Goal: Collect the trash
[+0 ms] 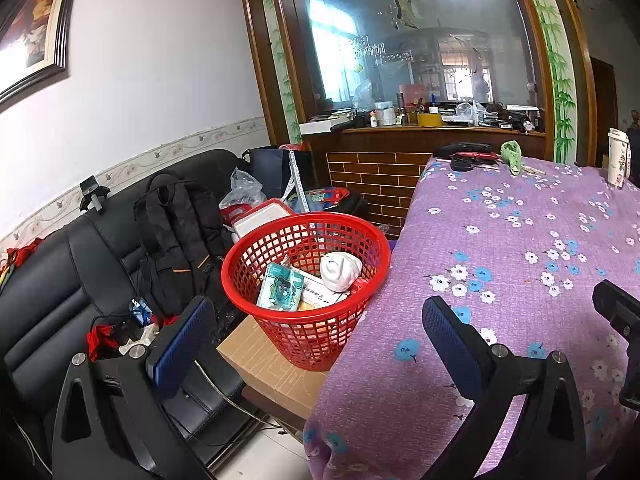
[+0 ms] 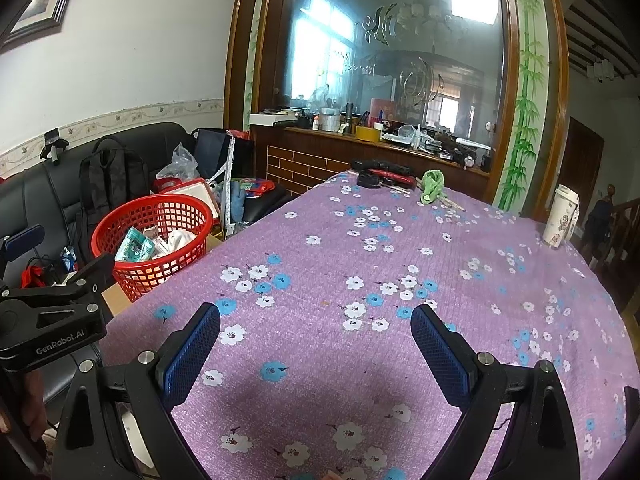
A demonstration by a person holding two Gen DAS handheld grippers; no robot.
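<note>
A red mesh basket (image 1: 306,292) (image 2: 154,236) stands on a cardboard box beside the table's left edge. Inside it lie a teal cartoon packet (image 1: 280,287) (image 2: 135,246), a crumpled white wad (image 1: 340,270) and some paper. My left gripper (image 1: 320,340) is open, its fingers empty, hovering near the basket over the table's corner. My right gripper (image 2: 316,344) is open and empty above the purple flowered tablecloth (image 2: 360,280). A green crumpled wrapper (image 1: 513,154) (image 2: 432,184) lies at the table's far end.
A black sofa (image 1: 60,300) on the left holds a backpack (image 1: 176,236) and bags. Black and red items (image 2: 380,176) lie near the green wrapper. A white cup (image 2: 560,222) stands at the far right of the table. A cluttered counter (image 1: 420,120) sits behind.
</note>
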